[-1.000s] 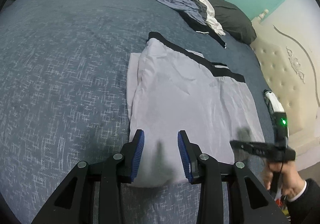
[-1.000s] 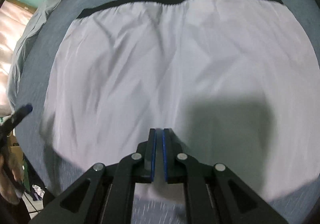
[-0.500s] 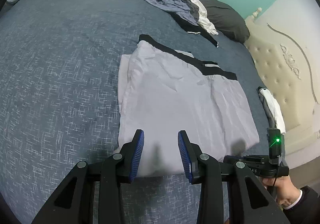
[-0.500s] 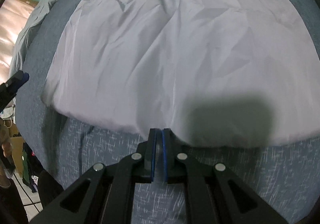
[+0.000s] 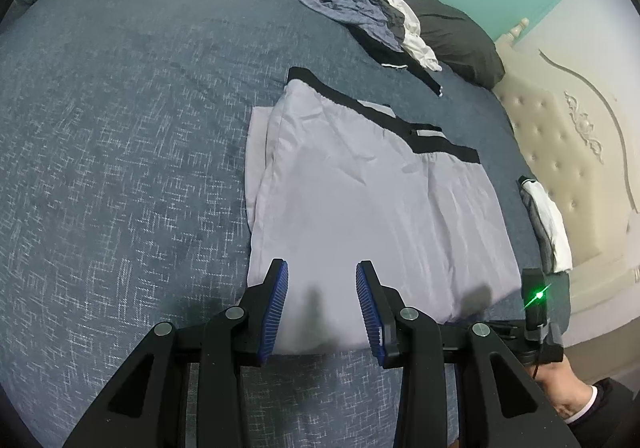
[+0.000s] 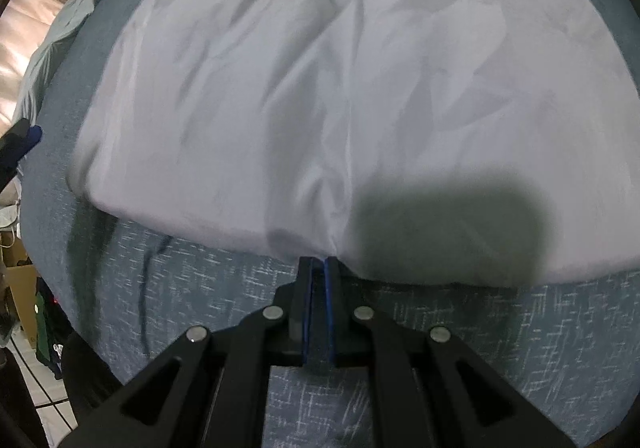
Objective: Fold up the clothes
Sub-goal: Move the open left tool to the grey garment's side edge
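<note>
Light grey shorts (image 5: 360,200) with a black waistband (image 5: 440,146) lie flat on the dark blue bedspread (image 5: 120,168), one side folded over the other. My left gripper (image 5: 320,268) hovers open above the near hem, with nothing between its blue pads. In the right wrist view the shorts (image 6: 340,88) fill the frame. My right gripper (image 6: 318,260) is shut, its tips right at the near hem where a crease ends. I cannot tell whether cloth is pinched. The right gripper's body with a green light (image 5: 538,294) shows at the shorts' near right corner.
A heap of blue, black and white clothes (image 5: 360,12) lies at the far side by a dark pillow (image 5: 440,28). A folded grey-white item (image 5: 548,224) sits at the right bed edge beside the cream headboard (image 5: 560,128). A person's hand (image 5: 560,400) holds the right gripper.
The right gripper, shut throughout, drew back from over the middle of the shorts to the near hem. The left gripper backed away a little and stayed open.
</note>
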{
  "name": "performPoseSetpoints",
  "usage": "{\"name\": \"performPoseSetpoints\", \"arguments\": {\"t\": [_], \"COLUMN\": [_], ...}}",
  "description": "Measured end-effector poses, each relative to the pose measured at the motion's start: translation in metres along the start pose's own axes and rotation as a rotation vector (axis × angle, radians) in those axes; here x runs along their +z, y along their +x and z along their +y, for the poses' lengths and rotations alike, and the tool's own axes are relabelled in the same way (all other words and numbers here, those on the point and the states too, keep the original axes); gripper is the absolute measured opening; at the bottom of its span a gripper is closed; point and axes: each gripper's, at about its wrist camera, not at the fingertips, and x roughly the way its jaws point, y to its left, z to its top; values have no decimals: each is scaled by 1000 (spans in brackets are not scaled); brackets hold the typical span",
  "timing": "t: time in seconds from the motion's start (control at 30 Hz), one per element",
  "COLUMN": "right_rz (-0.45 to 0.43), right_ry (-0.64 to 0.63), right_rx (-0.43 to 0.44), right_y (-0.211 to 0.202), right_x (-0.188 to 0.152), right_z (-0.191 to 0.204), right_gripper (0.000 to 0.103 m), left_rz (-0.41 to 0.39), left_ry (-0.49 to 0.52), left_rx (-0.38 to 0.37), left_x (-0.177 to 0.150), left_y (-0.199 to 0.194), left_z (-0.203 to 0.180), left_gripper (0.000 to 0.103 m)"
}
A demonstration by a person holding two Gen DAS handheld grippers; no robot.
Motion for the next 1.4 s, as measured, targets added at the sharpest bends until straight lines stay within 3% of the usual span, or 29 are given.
{"name": "performPoseSetpoints", "arguments": {"t": [0.27,0.57,0.73,1.03,1.13,1.33,1.4], "right_rz": [-88,-34,-104,-72,-61,-84,-98], "right_ry": [17,6,19,25,12,8,22], "right_rx": [12,19,30,20,27,66,77], "right_y": [-31,-33,-57,-43,-50,-72,-72], "right_x": [-2,-10,-4,3,-7,-19,0], "right_z": [-3,3,3,2,3,2,-12], "right_gripper": [4,4,4,4,4,4,4], "left_rz": [14,19,22,21,23,83,103], "left_ry": [6,20,19,-24,-39,-73,-84], "left_rx": [12,15,24,59,62,25,13], "left_x": [-3,-3,-2,-2,-1,-10,-13], "left_y": [6,9,11,8,6,23,29], "left_z": [2,-1,0,21,29,38,42], "left_gripper": [39,39,40,48,56,62,63]}}
